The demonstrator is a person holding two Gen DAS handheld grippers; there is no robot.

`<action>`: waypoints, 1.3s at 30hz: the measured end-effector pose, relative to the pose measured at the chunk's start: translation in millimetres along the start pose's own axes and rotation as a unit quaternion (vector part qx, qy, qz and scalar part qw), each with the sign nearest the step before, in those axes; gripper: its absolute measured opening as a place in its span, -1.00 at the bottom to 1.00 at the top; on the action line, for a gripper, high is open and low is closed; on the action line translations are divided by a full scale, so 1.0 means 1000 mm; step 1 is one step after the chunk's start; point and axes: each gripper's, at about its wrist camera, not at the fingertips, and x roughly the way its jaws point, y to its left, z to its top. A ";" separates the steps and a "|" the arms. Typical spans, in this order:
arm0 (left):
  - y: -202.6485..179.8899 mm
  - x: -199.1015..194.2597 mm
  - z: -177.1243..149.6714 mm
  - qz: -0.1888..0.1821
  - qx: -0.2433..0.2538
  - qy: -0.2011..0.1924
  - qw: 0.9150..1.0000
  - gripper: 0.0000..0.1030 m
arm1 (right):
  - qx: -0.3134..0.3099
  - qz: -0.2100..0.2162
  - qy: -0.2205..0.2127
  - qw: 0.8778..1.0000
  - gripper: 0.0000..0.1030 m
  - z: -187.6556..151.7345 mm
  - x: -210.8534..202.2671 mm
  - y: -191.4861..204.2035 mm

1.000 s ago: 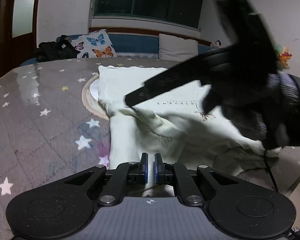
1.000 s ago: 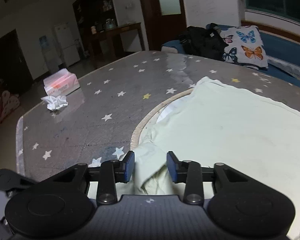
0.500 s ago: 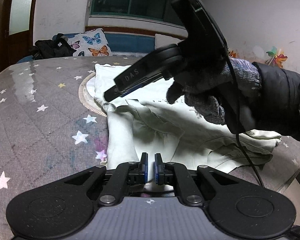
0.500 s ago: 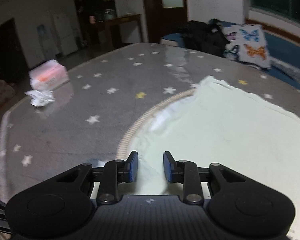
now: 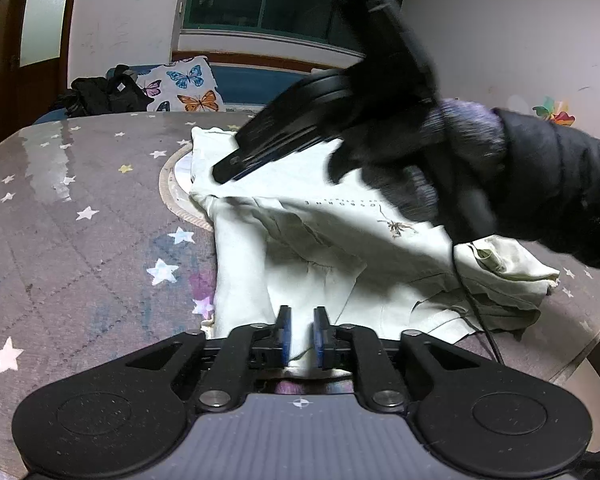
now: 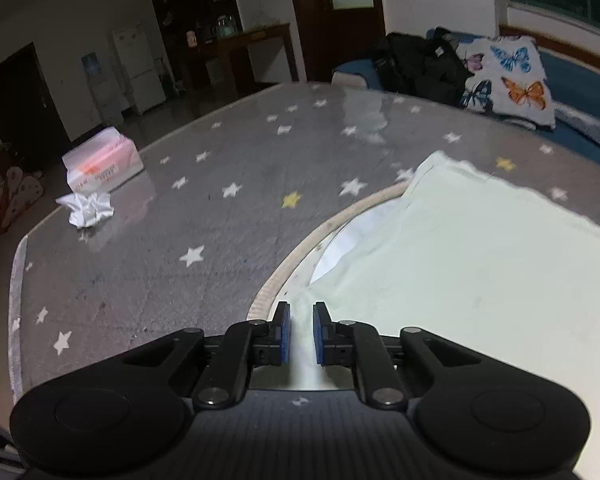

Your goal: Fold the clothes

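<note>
**Two weak grips on a half-folded shirt**

The bench [image 6: 220,240], with its grey star-pattern cover, carries the pale green shirt [image 5: 340,248], which lies across a round board [image 6: 284,276] near the middle. The near part of the shirt is crumpled and one sleeve hangs close to the right edge of the bench.

The biggest risk, I think, is that the fold goes crooked. The shirt is not flat, so any pull drags the wrinkles along, and the cloth may slide on the shiny cover.

The right gripper [image 6: 299,330] has just been closing, and a narrow ridge of the shirt's edge stands between its blue pads, which press on it. The bite is thin; a quick lift can let the fabric slip out.

The left gripper [image 5: 299,334] has just been opening a little. The hem is in the small gap, but the pads seem not to press it, so this corner may stay behind.

The cable from the right gripper lies over the shirt and could catch it.
</note>
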 end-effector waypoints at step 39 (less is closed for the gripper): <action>0.009 0.048 0.052 0.048 0.006 -0.001 0.999 -0.53 | -0.115 0.014 0.040 0.992 -0.46 -0.100 -0.076 0.036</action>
